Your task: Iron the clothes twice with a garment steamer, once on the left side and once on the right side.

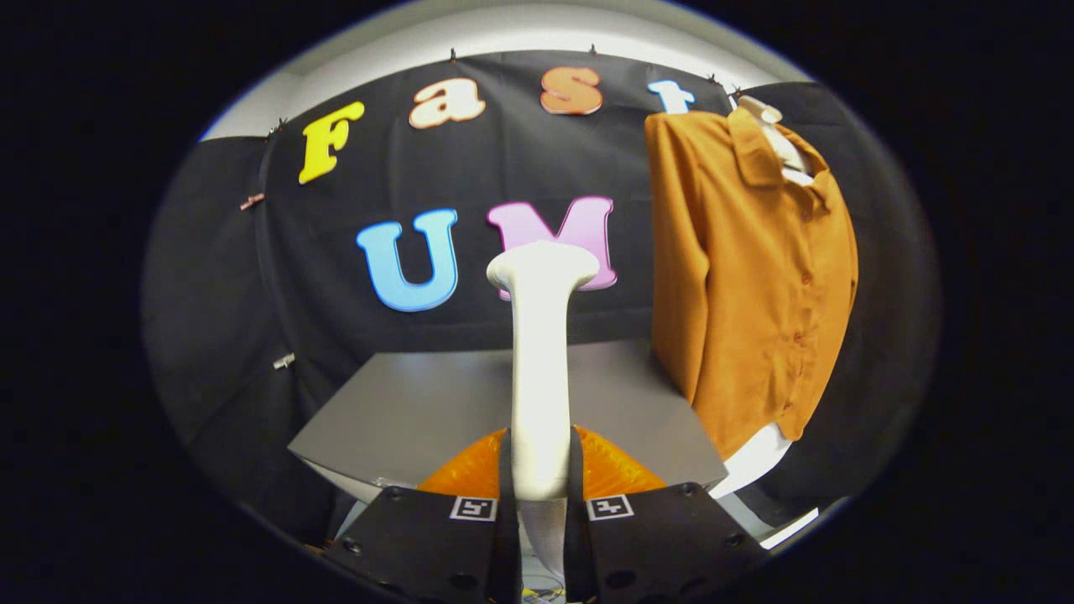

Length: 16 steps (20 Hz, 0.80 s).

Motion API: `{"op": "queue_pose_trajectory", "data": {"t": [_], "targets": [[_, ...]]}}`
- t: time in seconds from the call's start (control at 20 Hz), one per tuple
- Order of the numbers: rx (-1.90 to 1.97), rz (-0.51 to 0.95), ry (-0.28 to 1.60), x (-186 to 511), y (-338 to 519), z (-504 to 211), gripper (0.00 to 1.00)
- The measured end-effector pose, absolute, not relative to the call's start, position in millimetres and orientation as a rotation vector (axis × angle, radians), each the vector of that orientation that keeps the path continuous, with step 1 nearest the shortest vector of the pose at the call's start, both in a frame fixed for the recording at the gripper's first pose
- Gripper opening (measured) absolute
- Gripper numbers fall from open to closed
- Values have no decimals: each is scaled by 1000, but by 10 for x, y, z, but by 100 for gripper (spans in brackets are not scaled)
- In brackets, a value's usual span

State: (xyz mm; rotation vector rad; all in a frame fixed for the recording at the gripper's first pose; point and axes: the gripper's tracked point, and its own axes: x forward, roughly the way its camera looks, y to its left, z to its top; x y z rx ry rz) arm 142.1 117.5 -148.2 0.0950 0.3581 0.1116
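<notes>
- Gripper (539,495) fingers clamp the white steamer (539,369) handle between them; it stands upright, head at top.
- Orange shirt (747,268) hangs far right, well apart from the steamer.
- Grey table (403,411) lies beyond the fingers, its right edge near the shirt's hem.

Gripper (539,495) fingers clamp the garment steamer (541,352), upright at 12 o'clock, blocking straight ahead. Orange shirt (747,268) hangs at 2 o'clock, apart from the steamer head; open gap between them. Grey table (403,411) lies below; 10 o'clock side open up to the black cloth wall (226,319).
</notes>
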Motion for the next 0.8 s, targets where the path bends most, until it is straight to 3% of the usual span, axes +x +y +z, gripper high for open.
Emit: {"op": "queue_pose_trajectory", "data": {"t": [0.35,0.8], "targets": [[70,87,64,929,296,-462,23],[94,28,-25,822,-843,-507,23]]}}
